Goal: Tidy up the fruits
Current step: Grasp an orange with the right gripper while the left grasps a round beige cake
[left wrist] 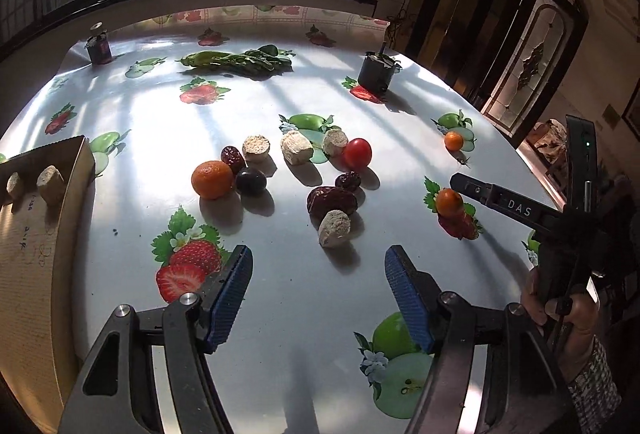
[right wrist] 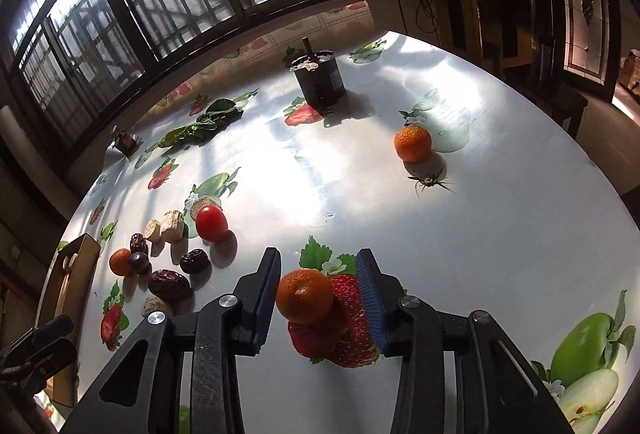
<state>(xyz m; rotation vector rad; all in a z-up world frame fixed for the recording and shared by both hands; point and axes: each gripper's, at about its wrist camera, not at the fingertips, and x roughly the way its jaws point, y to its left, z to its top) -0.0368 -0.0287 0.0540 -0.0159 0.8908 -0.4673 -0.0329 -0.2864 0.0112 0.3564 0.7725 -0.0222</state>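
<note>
My right gripper (right wrist: 318, 290) is open, with a small orange tangerine (right wrist: 305, 296) between its blue pads, close to the left pad; it rests on the table. The same tangerine (left wrist: 449, 202) shows in the left wrist view by the right gripper's finger (left wrist: 472, 190). My left gripper (left wrist: 318, 274) is open and empty above the table, just short of a beige cut piece (left wrist: 334, 228). Beyond lie red dates (left wrist: 331, 200), a red tomato (left wrist: 357, 153), a larger tangerine (left wrist: 212, 179), a dark plum (left wrist: 251, 181) and more beige pieces (left wrist: 296, 148).
A cardboard box (left wrist: 78, 170) at the left holds two beige pieces (left wrist: 50, 184). Another tangerine (right wrist: 413, 143) lies far right, with a green stem cap (right wrist: 430, 181) near it. Leafy greens (left wrist: 236, 60), a black pot (left wrist: 374, 72) and a small dark jar (left wrist: 99, 48) stand at the back.
</note>
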